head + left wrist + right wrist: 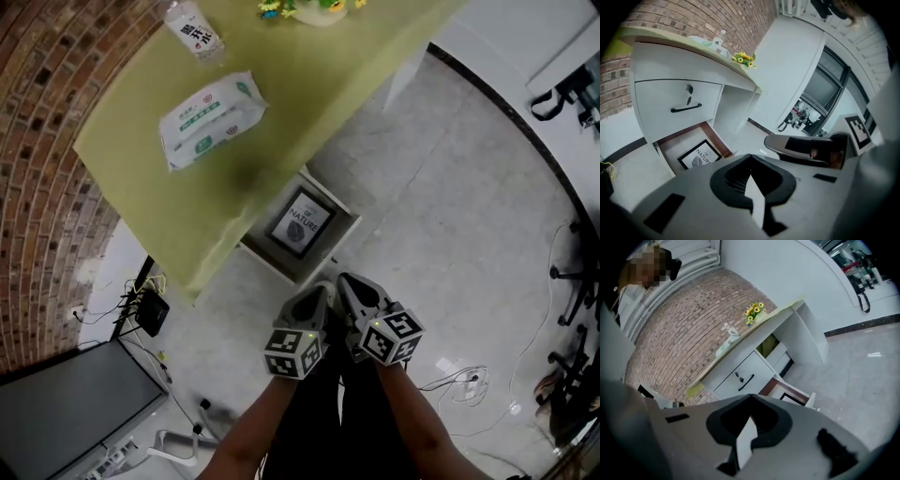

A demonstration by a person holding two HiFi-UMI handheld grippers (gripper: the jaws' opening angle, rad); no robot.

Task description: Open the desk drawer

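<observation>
Pale stone floor (450, 206) spreads under everything in the head view. Nearest, at 6 o'clock, the left gripper (317, 295) and right gripper (354, 286) hang side by side, almost touching. Both pairs of jaws are closed and empty, with nothing between them in either gripper view.

Just beyond, at 12 o'clock from them, the drawer (677, 142) stands pulled out from under the counter (281, 84). Its inside is open to view, and a framed print (302, 223) lies flat in it. Above it, in the left gripper view, the upper drawer (665, 98) with its black handle (686, 108) is shut.

Farther on, the green top carries a wipes pack (208, 119), a bottle (192, 28) and flowers (309, 7), with a brick wall (47, 141) at 9 o'clock.

Judged from this, the opening looks done: the drawer is out and neither gripper touches it. Only the upper drawer would be left, if that one is meant too.
</observation>
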